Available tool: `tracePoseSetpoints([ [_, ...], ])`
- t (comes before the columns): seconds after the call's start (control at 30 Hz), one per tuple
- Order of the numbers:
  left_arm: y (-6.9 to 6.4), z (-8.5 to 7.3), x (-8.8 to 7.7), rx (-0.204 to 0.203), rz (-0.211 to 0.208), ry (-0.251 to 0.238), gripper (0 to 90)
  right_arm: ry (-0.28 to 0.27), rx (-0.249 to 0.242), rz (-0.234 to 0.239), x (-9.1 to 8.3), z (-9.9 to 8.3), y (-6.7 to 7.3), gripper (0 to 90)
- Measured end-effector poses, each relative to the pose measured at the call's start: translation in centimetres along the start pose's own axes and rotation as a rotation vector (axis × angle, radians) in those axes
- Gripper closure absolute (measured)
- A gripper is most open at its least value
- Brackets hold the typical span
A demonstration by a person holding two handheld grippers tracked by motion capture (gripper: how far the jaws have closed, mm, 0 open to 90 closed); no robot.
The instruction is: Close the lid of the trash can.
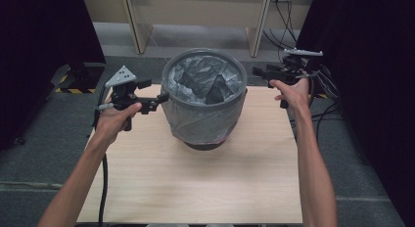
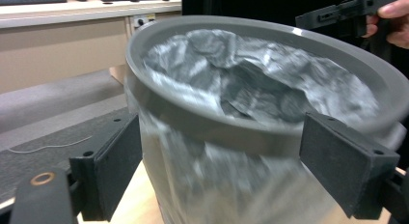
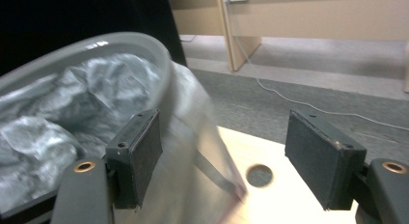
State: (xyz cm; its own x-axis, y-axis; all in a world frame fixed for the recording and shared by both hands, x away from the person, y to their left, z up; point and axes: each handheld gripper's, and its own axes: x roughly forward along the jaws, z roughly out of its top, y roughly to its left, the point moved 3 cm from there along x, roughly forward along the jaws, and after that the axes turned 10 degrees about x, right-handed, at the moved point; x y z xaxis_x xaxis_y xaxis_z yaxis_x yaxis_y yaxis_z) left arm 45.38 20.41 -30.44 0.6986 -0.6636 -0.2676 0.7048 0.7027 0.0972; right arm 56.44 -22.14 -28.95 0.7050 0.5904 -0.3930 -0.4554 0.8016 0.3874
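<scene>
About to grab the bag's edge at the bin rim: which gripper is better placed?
Left. The left gripper is right at the bin rim, jaws open. The right gripper is open too but further from the rim.

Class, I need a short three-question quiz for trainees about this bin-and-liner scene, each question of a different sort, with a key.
1. True or false: the grey bin lies tipped on its side.
2. What lines the bin? A cloth, B plastic bag, C newspaper.
3. Name the surface that the bin stands on.

Key: 1 false, it stands upright. 2 B. 3 the wooden table, with the left gripper and the right gripper on either side.
</scene>
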Motion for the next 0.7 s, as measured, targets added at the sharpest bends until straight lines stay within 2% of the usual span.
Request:
tracePoseSetpoints([
  [0.13,-0.3,-1.7,-1.3,0.005,-0.039,-0.009,14.5,-0.007,0.023,-0.033,-1.3,-1.3,-1.7,26.8],
  [0.23,-0.3,-3.2,-1.9,0.01,-0.036,0.008,14.5,0.006,0.014,-0.088,-1.9,-2.4,-2.6,24.0],
  [0.3,-0.3,-4.3,-2.1,0.024,-0.02,0.028,14.5,0.003,0.007,-0.103,-2.2,-3.0,-3.0,23.7],
  [0.5,0.3,-8.4,-2.2,0.038,0.013,0.102,14.6,-0.028,-0.007,-0.127,-2.9,-5.0,-3.2,22.7],
  [0.6,0.5,-10.6,-2.0,0.026,0.03,0.132,14.6,-0.031,-0.021,-0.144,-3.2,-6.3,-3.1,22.7],
  [0.7,0.4,-13.2,-1.4,0.017,0.013,0.172,14.7,-0.019,-0.032,-0.167,-3.1,-7.6,-3.2,22.7],
])
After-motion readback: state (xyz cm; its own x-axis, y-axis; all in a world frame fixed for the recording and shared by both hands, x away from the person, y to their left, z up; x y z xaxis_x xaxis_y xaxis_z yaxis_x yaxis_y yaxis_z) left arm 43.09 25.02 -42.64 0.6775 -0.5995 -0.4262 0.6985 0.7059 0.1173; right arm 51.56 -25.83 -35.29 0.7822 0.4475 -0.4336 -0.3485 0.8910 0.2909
